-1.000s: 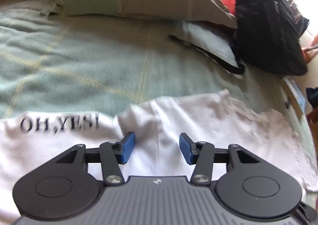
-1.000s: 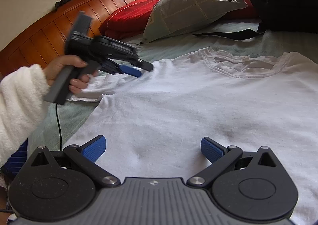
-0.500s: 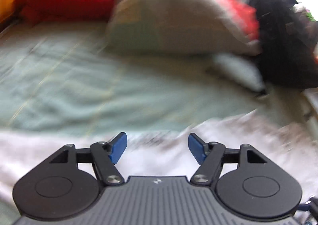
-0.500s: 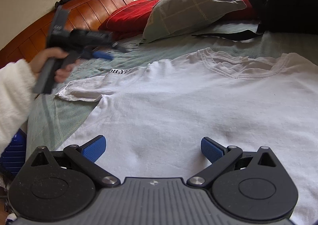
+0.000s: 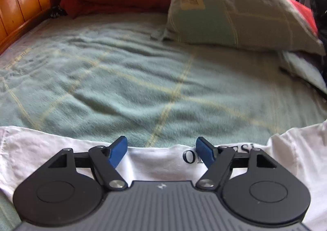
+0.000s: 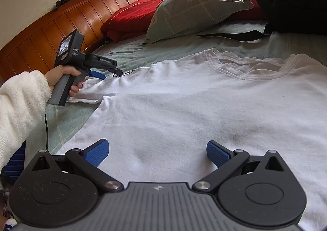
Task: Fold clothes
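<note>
A bed covered by a pale green checked blanket (image 6: 235,47) is seen, with a white cotton T-shirt (image 6: 184,108) spread flat on it, neckline toward the grey-green pillow (image 6: 194,6). The shirt is judged light, soft and limp; the printed sleeve hem is best pinched. The left claw (image 5: 161,150) is held over that sleeve, jaws just opened wider, nothing gripped. The right claw (image 6: 157,152) is held wide over the shirt body, empty.

Bright daylight, fisheye-bent edges, slight blur in left view
</note>
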Demonstrator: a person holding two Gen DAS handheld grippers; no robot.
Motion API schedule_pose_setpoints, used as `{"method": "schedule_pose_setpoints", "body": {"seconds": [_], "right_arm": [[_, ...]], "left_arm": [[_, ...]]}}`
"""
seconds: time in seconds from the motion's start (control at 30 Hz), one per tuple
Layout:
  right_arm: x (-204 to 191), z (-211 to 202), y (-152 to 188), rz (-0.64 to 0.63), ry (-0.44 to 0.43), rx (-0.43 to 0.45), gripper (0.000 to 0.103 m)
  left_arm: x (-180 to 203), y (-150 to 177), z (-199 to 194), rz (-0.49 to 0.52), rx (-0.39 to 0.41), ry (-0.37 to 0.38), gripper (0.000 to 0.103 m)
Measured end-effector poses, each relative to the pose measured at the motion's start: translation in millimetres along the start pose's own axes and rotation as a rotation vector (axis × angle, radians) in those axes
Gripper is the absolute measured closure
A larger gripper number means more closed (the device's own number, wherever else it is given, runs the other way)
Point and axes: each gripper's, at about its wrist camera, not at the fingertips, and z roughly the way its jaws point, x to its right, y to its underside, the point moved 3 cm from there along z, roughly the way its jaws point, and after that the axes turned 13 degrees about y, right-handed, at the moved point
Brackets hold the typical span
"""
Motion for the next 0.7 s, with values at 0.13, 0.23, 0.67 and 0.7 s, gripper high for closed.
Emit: {"method": "schedule_pose_setpoints", "body": {"seconds": [0.13, 0.23, 0.67, 0.7], "right_arm": [[0, 0, 0, 0.002, 0.0, 0.0, 0.0], [-1, 0, 0, 0.002, 0.003, 0.0, 0.0], [-2, 0, 1, -0.016, 0.017, 0.0, 0.0], [-2, 0, 1, -0.015, 0.017, 0.0, 0.0]], "left_arm": [[2, 16, -40, 0.07, 0.075, 0.03, 0.027], [4, 42, -62, 0.163, 0.127, 0.031, 0.025], [-73, 99, -78, 0.007, 0.142, -0.038, 0.023], [-82, 99, -82, -0.022, 0.136, -0.064, 0.023]]}}
